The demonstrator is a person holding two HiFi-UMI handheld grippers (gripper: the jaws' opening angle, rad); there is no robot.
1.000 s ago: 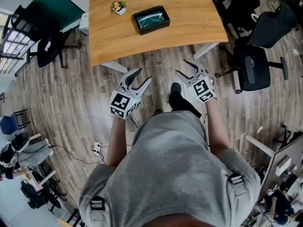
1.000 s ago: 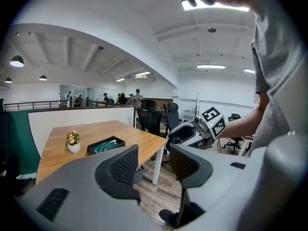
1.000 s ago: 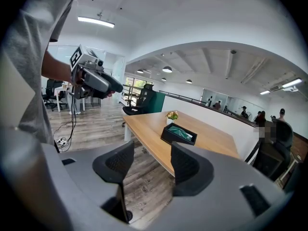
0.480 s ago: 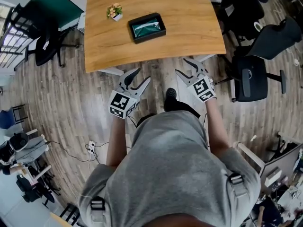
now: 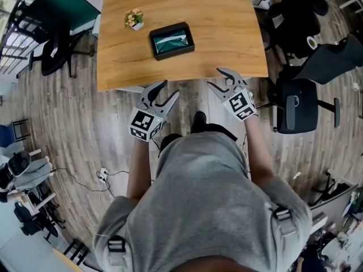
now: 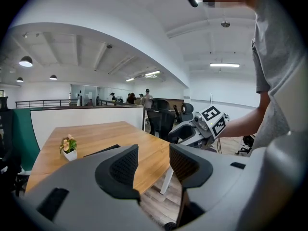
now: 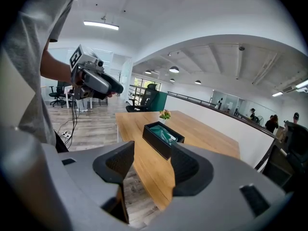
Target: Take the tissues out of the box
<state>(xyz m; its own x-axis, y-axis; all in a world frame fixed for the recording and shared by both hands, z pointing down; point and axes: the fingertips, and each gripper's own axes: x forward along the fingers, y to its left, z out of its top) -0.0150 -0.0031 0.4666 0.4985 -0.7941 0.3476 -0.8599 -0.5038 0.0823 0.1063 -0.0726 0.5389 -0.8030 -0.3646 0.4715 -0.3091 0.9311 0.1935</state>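
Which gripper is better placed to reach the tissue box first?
Right, marginally. Right gripper points at the tissue box, roughly in line with its open jaws; left gripper, also open, aims beside it.

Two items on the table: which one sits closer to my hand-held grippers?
The black tissue box, open-topped with green contents showing. The small potted plant stands farther back on the table and to the box's left.

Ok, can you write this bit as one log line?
phase: short of table | left gripper: open, empty | right gripper: open, empty | tissue box: on table, tissues inside
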